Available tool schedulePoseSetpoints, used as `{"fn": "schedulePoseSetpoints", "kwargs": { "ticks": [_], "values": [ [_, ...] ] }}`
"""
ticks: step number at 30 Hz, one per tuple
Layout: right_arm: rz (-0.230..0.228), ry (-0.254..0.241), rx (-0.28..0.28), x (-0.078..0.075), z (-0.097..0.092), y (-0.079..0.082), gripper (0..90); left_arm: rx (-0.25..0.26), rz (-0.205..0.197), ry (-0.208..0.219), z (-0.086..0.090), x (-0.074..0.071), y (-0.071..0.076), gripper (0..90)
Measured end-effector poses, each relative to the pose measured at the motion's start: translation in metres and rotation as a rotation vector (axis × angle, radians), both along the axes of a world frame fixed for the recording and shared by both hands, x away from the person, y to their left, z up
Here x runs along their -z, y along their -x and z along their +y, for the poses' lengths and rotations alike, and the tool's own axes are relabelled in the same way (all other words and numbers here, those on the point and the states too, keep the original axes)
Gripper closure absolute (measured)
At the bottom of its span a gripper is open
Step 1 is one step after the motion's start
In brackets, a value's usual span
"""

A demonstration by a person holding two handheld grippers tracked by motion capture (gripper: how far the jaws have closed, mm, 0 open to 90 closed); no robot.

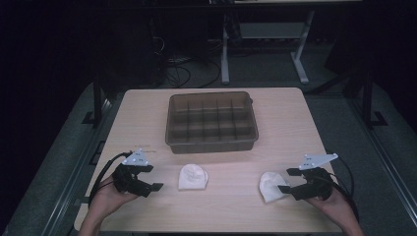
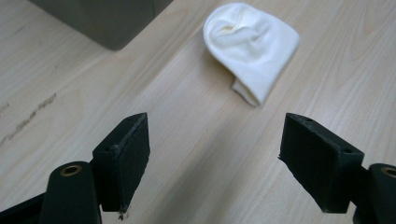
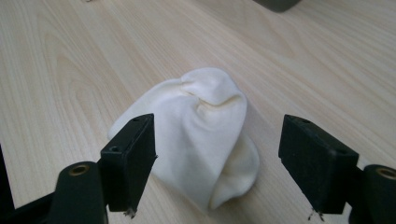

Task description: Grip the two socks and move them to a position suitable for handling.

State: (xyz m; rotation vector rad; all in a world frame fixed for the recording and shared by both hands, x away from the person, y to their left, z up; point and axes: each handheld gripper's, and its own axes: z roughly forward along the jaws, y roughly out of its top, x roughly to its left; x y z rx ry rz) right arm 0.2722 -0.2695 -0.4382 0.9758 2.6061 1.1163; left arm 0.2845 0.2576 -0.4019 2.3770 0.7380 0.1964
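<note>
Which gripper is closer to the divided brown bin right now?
Left, slightly. The left gripper sits just off the brown bin's near-left corner; the right gripper is farther, beyond its near-right corner.

The high view looks forward and down from above the person's side of the bench (image 1: 275, 211), far enough off to take in the whole top and the tray (image 1: 212, 123) at its middle. The left gripper view rides low and close to the wood, facing a white sock (image 2: 252, 44) with a corner of the tray (image 2: 105, 21) beyond it. The right gripper view sits closer still, right over the other sock (image 3: 201, 135). All three share the wood before the tray.
</note>
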Motion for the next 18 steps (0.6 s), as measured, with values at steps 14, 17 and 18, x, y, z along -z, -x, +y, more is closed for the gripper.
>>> {"fn": "schedulePoseSetpoints", "kwargs": {
  "ticks": [14,17,18],
  "values": [
    [-0.01,0.003,-0.003,-0.004,0.003,0.001,25.4,0.098,0.01,-0.043,-0.03,-0.014,-0.017,29.2],
    [-0.006,0.005,-0.007,-0.003,0.003,0.002,25.4,0.122,0.019,-0.053,-0.039,-0.015,-0.023,30.0],
    [-0.005,0.006,-0.008,-0.003,0.004,0.002,25.4,0.132,0.025,-0.056,-0.044,-0.015,-0.025,30.5]
  ]
}}
